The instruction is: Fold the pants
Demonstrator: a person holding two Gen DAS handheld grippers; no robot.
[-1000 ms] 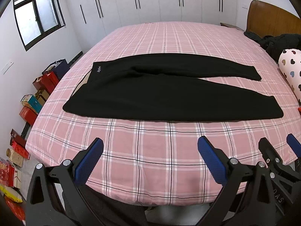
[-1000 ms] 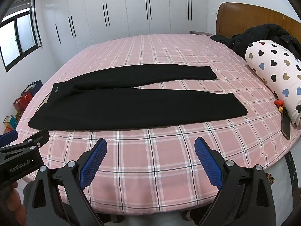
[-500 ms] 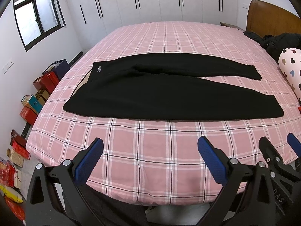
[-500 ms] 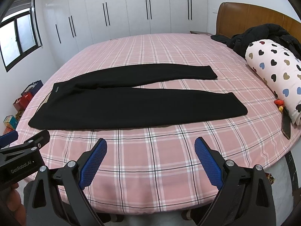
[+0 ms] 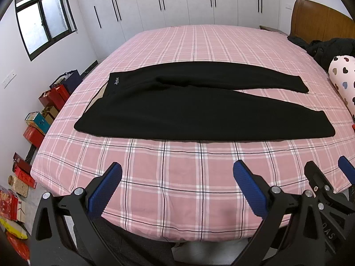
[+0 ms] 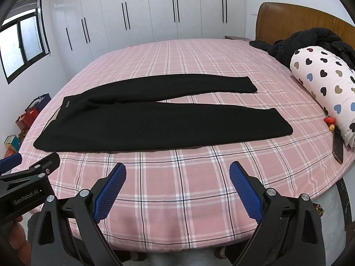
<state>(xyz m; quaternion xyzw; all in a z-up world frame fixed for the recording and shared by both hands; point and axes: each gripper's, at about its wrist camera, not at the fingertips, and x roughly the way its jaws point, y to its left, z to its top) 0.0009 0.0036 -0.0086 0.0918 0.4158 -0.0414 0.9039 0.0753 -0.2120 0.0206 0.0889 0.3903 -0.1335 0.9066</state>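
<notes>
Black pants (image 5: 188, 108) lie flat on the pink plaid bed (image 5: 177, 177), waistband to the left, both legs running right and spread apart in a narrow V. They also show in the right wrist view (image 6: 150, 122). My left gripper (image 5: 177, 188) is open and empty, held over the bed's near edge, short of the pants. My right gripper (image 6: 177, 186) is open and empty too, over the near edge, to the right of the left one.
A heart-print bolster (image 6: 326, 84) and a dark jacket (image 6: 310, 42) lie at the bed's right by the wooden headboard (image 6: 299, 22). A phone (image 6: 338, 147) and small red item (image 6: 329, 119) lie near the bolster. Boxes and bags (image 5: 35, 128) line the floor on the left.
</notes>
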